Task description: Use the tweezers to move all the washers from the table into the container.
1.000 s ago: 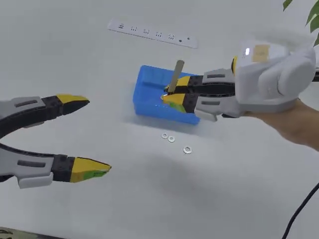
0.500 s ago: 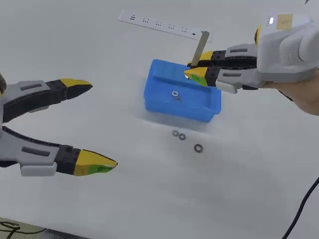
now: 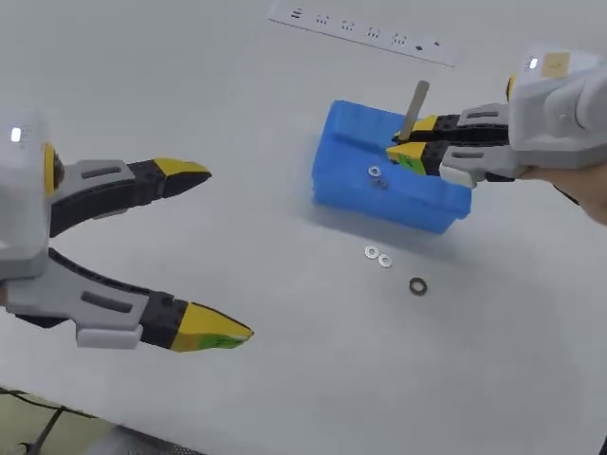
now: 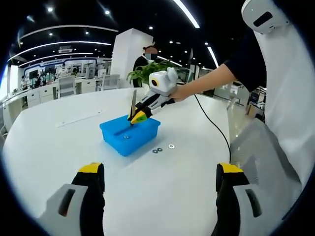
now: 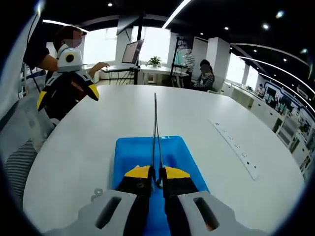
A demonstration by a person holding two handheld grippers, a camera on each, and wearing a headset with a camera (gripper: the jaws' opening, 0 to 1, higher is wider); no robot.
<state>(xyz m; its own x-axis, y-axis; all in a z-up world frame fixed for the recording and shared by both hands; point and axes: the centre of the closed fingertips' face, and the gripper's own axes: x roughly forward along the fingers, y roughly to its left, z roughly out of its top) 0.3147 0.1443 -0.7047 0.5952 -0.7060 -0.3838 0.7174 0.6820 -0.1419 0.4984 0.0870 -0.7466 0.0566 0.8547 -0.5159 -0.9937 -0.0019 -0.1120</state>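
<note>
Since three washers (image 3: pixel 384 260) lie loose on the tabletop (image 3: pixel 303 379), just on the near-edge side of the container (image 3: pixel 379 204), and two more sit inside it, the job looks partly done. The right claw (image 3: pixel 408 156) is clamped on the tweezers (image 3: pixel 414 104) and hangs over the container's right end, with their joined end tilted up. The working tips are hidden under the claw, so I cannot tell whether they carry anything. The left claw (image 3: pixel 223 253) is spread wide, holds nothing, and is well apart from the container, toward the near edge.

For the next pick I would take the lone washer (image 3: pixel 418 285) first, since the other two lie just beside each other and one may drag the other. Bring the tips down steeply and pinch the rim, or put one tip through the hole. Keep the squeeze even so the ring does not flick away. Lift clear of the container's wall and let go low inside.
</note>
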